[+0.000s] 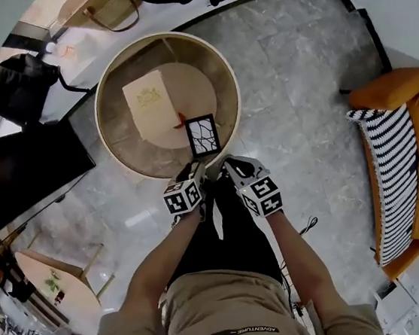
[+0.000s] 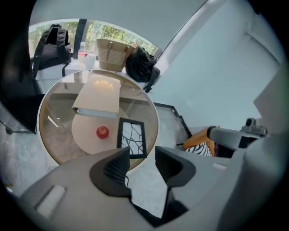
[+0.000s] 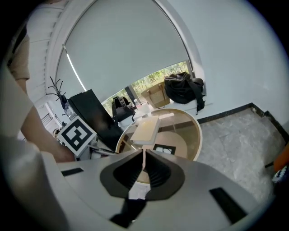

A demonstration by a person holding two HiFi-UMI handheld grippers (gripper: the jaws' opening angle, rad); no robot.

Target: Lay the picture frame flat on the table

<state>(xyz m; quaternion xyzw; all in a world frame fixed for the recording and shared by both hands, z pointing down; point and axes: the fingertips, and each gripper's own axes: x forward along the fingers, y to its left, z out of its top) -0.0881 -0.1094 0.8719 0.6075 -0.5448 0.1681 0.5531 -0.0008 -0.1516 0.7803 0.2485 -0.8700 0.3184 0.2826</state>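
Note:
The black picture frame (image 1: 202, 136) with a white branch pattern lies face up on the beige disc of the round glass table (image 1: 120, 147), near its front rim. It shows again just beyond my left jaws as the frame (image 2: 132, 136) and low on the table as the frame (image 3: 164, 149). My left gripper (image 1: 195, 174) hovers just short of the table edge, open (image 2: 142, 155) with nothing between its pads. My right gripper (image 1: 234, 169) hangs beside it, shut (image 3: 143, 155) and empty. Neither touches the frame.
A cream box (image 1: 150, 102) lies on the disc behind the frame, with a small red apple (image 2: 102, 131) beside it. A black backpack (image 1: 21, 87) and tan bag (image 1: 102, 5) sit beyond the table. An orange sofa with a striped cushion (image 1: 399, 170) stands at the right.

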